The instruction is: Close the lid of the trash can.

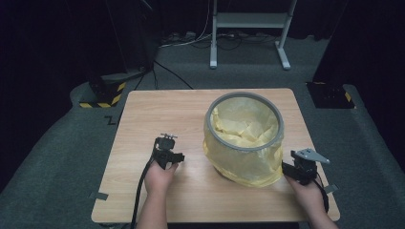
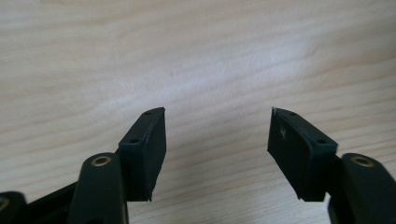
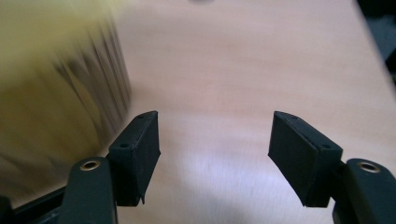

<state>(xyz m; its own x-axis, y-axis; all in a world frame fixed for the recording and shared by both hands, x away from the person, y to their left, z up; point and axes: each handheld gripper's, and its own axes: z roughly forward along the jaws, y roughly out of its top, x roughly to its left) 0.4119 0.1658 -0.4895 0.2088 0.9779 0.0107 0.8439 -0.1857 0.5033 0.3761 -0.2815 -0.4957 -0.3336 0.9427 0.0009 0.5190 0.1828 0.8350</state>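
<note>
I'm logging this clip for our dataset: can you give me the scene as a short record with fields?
surface: wooden table
main object: grey bin lined with a yellow bag, upright, right of centre
left gripper: open, holds nothing, over bare wood left of the bin
right gripper: open, holds nothing, beside the bag's lower right
contact: neither gripper touches the bag

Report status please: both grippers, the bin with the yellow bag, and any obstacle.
Left gripper open, over bare table. Right gripper open, beside the bin, not touching. Yellow bag lines bin, folded over rim. Nothing in the way.
</note>
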